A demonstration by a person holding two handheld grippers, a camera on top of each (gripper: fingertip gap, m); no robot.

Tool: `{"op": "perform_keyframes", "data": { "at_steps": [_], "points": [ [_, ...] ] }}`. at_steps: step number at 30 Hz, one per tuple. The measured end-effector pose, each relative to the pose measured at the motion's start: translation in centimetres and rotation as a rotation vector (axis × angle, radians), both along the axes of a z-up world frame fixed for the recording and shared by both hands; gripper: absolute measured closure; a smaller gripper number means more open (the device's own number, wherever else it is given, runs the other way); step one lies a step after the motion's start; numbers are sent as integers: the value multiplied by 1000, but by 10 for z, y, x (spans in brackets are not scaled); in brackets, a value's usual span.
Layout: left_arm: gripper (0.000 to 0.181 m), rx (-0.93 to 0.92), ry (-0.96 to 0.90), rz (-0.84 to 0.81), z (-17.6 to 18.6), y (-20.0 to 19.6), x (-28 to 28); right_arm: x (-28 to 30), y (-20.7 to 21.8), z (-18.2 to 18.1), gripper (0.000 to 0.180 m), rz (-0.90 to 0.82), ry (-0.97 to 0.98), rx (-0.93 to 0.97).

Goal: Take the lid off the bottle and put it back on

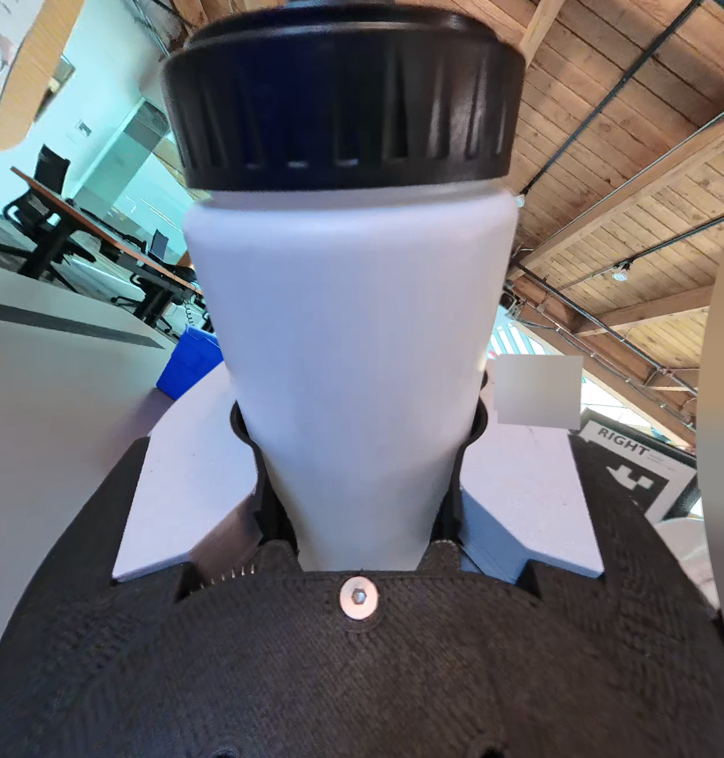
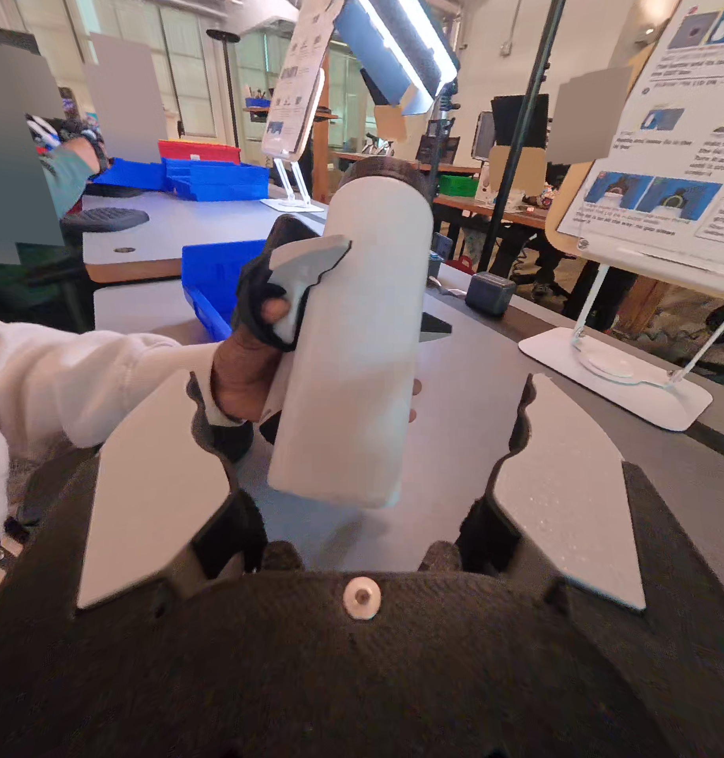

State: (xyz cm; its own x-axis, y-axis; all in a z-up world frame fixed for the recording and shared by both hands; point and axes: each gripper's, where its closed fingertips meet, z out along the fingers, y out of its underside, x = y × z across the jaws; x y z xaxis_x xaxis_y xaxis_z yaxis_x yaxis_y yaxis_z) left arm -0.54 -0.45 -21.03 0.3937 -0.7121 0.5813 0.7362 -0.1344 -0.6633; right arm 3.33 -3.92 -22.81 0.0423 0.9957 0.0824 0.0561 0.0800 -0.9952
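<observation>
Left gripper (image 1: 358, 443) clamped on white bottle (image 1: 352, 348), held tilted above the desk (image 2: 495, 393); black ribbed lid (image 1: 343, 106) on. Right gripper (image 2: 362, 414) spread wide, empty, just below bottle's base. Blue bin (image 2: 212, 275) behind.

Grey table (image 2: 495, 369) bears a white stand base (image 2: 622, 381), perhaps a dark box (image 2: 490, 293).

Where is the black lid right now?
The black lid sits on top of the white bottle, filling the upper middle of the left wrist view. The left claw holds the bottle lifted off the grey table.
</observation>
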Motion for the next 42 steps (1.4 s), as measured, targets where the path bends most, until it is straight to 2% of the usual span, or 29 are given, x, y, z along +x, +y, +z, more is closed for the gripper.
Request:
{"op": "perform_keyframes", "data": {
  "at_steps": [1,6,11,12,13,15,20,23,26,31,34,36,38,42],
  "points": [
    [77,10,14,10,1,-1,1,-4,-5,-5,34,7,-27,41],
    [77,95,116,61,5,-8,10,-22,3,-36,35,-120,-258,279],
    [77,272,256,140,16,-24,22,-36,2,-43,55,-188,-310,417],
    [77,299,262,148,19,-27,22,-37,0,-42,63,-188,-306,429],
    [77,318,258,147,21,-30,22,-37,-4,-42,79,-175,-297,436],
    [76,340,250,139,23,-34,22,-35,-5,-35,93,-218,-264,415],
    [75,343,211,117,26,-35,24,-30,-5,-34,94,-234,-280,397],
    [67,353,158,135,33,-37,18,-21,8,-25,95,-292,-256,434],
    [66,400,257,227,36,-39,15,6,38,1,94,-393,-192,422],
    [67,474,470,318,33,-43,30,101,124,56,94,-676,-152,326],
    [68,457,499,320,28,-39,34,162,187,61,94,-825,-226,158],
    [68,446,490,320,27,-37,33,200,232,42,95,-929,-313,39],
    [69,446,495,337,28,-36,30,225,264,5,95,-949,-407,-136],
    [70,429,503,352,27,-33,27,245,287,-74,95,-909,-568,-441]
  ]
}}
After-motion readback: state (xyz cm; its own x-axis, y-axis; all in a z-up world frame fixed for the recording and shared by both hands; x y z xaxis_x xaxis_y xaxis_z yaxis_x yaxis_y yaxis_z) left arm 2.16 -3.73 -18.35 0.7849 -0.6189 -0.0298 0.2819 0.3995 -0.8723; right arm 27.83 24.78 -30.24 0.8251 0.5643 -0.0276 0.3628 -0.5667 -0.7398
